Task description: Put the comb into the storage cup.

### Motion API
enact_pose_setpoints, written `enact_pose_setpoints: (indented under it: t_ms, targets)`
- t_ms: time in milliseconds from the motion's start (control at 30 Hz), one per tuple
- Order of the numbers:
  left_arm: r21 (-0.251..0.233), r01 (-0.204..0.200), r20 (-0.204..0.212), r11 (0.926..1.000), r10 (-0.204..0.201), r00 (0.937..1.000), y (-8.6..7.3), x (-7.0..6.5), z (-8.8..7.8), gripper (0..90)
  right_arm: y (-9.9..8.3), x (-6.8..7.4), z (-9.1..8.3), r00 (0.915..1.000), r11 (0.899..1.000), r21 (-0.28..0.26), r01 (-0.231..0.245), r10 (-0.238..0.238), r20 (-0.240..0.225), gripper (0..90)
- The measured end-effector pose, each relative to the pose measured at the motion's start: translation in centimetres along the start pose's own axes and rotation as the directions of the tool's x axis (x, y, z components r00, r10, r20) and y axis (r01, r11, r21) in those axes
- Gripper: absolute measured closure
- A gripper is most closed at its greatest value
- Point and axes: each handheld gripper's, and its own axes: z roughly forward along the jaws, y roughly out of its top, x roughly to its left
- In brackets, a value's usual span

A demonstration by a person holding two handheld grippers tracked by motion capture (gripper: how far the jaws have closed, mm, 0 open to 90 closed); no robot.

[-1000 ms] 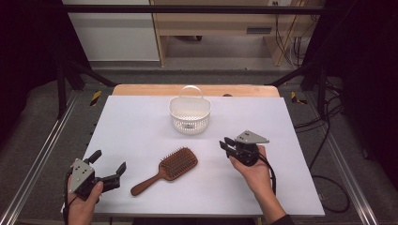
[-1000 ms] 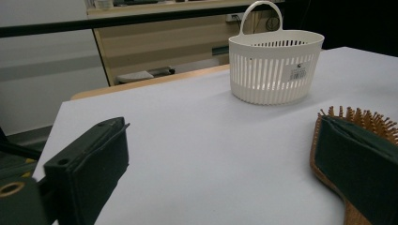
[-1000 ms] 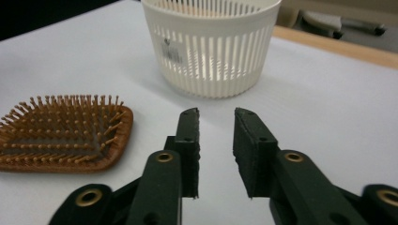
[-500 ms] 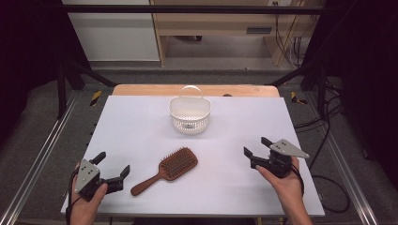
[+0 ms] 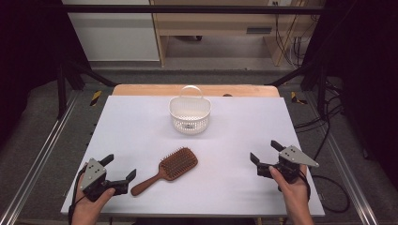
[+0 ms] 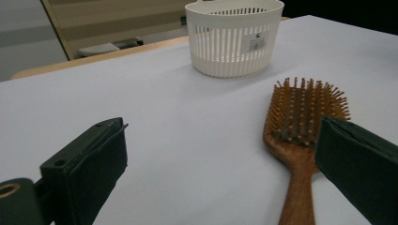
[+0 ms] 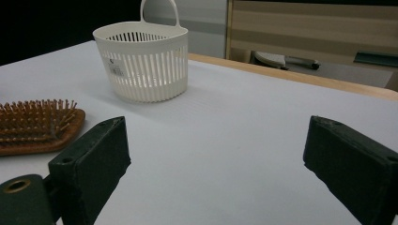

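A wooden paddle hairbrush (image 5: 171,166) lies bristles up on the white table (image 5: 141,122), handle pointing front left. Behind it stands a white slatted basket (image 5: 189,114) with a loop handle. My left gripper (image 5: 118,167) rests open at the front left, just left of the brush handle. In the left gripper view (image 6: 220,124) the hairbrush (image 6: 300,117) lies partly behind the right-hand jaw, with the basket (image 6: 234,37) beyond. My right gripper (image 5: 264,151) is at the front right, well clear of the brush. Its jaws have just been opening, with nothing between them (image 7: 217,122).
In the right gripper view the basket (image 7: 143,61) stands ahead to the left and the hairbrush head (image 7: 37,124) lies at the left edge. A wooden strip (image 5: 197,90) runs along the table's far edge. Metal rails flank the table, and cables lie on the floor at the right.
My right gripper has moved from beside the brush head to the table's front right, and its jaws have spread wide. The left gripper, brush and basket have stayed put.
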Motion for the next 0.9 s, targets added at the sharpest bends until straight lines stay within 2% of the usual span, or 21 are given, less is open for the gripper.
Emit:
enact_pose_setpoints:
  t_ms: [100, 200, 300, 400, 433, 533, 633, 733, 833, 900]
  targets:
    - [0.059, -0.037, 0.006, 0.9976, 0.037, 0.9993, 1.0, -0.8, 0.8, 2.9, 0.0, 0.0, -0.1, 1.0000, 1.000, -0.004, -0.005, 0.005, -0.008, 7.4]
    - [0.109, -0.071, 0.048, 0.9915, 0.066, 0.9967, 1.9, -1.8, 2.0, 2.8, -0.1, -0.2, -0.2, 0.9999, 1.000, -0.003, -0.007, 0.007, -0.012, 7.4]
    - [0.167, -0.116, 0.087, 0.9791, 0.103, 0.9909, 2.8, -2.6, 3.6, 2.8, -0.2, -0.2, -0.1, 0.9998, 1.000, -0.002, -0.009, 0.009, -0.015, 7.4]
    - [0.205, -0.142, 0.122, 0.9686, 0.118, 0.9854, 3.4, -3.2, 5.4, 3.1, -0.2, -0.3, -0.1, 0.9998, 1.000, 0.000, -0.011, 0.011, -0.018, 7.5]
    - [0.213, -0.146, 0.129, 0.9660, 0.120, 0.9843, 3.5, -3.4, 5.9, 3.2, -0.2, -0.3, -0.1, 0.9998, 1.000, -0.002, -0.013, 0.013, -0.017, 7.5]
    - [0.220, -0.120, 0.144, 0.9681, 0.090, 0.9856, 3.3, -3.7, 7.0, 3.3, -0.2, -0.2, -0.1, 0.9998, 1.000, -0.001, -0.011, 0.011, -0.017, 7.5]
    - [0.277, -0.140, 0.166, 0.9507, 0.097, 0.9814, 2.6, -4.2, 7.4, 7.3, -0.3, -0.2, 0.0, 0.9998, 1.000, 0.003, -0.008, 0.008, -0.017, 7.5]
    - [0.294, -0.118, 0.164, 0.9484, 0.071, 0.9838, 1.9, -4.1, 7.3, 7.0, -0.3, -0.2, 0.1, 0.9998, 1.000, 0.005, -0.007, 0.007, -0.021, 7.5]
    - [0.311, -0.127, 0.165, 0.9419, 0.078, 0.9832, 1.5, -3.9, 7.1, 6.5, -0.3, -0.1, 0.1, 0.9998, 1.000, 0.014, -0.001, 0.001, -0.021, 7.5]
    - [0.313, -0.122, 0.157, 0.9417, 0.075, 0.9847, 1.4, -3.7, 6.9, 6.7, -0.3, -0.1, 0.2, 0.9998, 1.000, 0.016, -0.001, 0.002, -0.021, 7.6]
